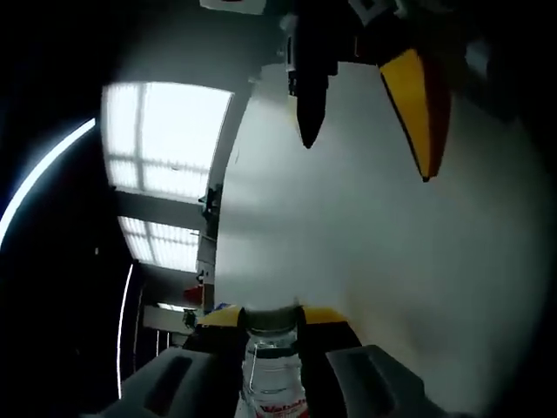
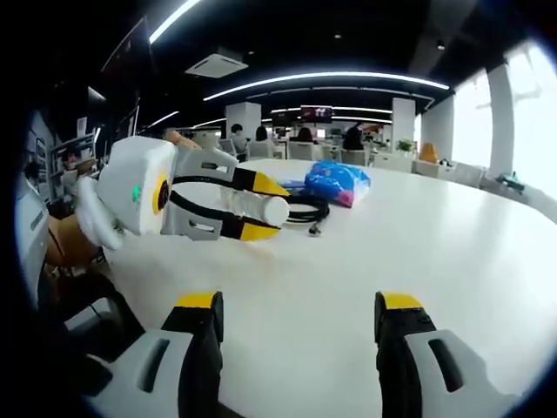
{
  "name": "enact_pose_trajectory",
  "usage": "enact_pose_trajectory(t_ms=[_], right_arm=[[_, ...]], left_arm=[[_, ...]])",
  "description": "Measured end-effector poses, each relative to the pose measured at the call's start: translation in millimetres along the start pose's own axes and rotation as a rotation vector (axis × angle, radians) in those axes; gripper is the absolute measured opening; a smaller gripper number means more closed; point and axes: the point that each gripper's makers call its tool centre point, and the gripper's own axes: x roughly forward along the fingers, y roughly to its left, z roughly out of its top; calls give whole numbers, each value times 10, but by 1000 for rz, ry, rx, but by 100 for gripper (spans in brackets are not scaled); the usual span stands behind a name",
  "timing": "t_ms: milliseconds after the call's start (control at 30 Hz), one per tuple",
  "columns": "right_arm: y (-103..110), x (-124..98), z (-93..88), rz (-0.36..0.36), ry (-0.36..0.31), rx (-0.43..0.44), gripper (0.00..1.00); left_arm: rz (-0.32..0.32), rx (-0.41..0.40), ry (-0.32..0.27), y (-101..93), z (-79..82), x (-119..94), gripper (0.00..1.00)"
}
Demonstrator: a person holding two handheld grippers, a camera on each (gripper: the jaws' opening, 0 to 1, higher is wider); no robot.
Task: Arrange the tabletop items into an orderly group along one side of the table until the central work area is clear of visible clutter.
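Left gripper: its yellow-tipped jaws are closing on a clear plastic bottle with a white cap, holding it sideways above the table; in the left gripper view the jaws are pinching the bottle just below the cap.

Right gripper: its jaws are standing wide apart over bare tabletop, carrying nothing; its yellow and black fingertips are also showing at the top of the left gripper view.

Bottle, handling: it is looking like thin, smooth plastic, so probably light, a bit slippery and liable to dent under a hard squeeze. How full it is I cannot tell. The neck hold is looking secure; the stiffer shoulder or cap end is the better place to take it than the soft middle.

Other items: a black coiled cable is lying just behind the held bottle, and a blue crinkled plastic packet is resting beside it, toward the far edge of the large white table. Both should be light and floppy.

Left gripper view, extra: it is showing the red-printed label on the bottle, and bright windows past the table.

Right gripper view, extra: it is showing the whole grip from outside, the cable and packet, and people sitting at desks far behind.
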Motion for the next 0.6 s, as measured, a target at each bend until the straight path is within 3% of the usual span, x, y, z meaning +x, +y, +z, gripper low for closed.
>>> enact_pose_trajectory(t_ms=[400, 600], right_arm=[[24, 23, 45, 5, -7, -4, 69], [48, 28, 42, 9, 1, -17, 69]], left_arm=[[86, -201, -1, 313, -137, -142, 21], [112, -254, -5, 411, -199, -190, 21]])
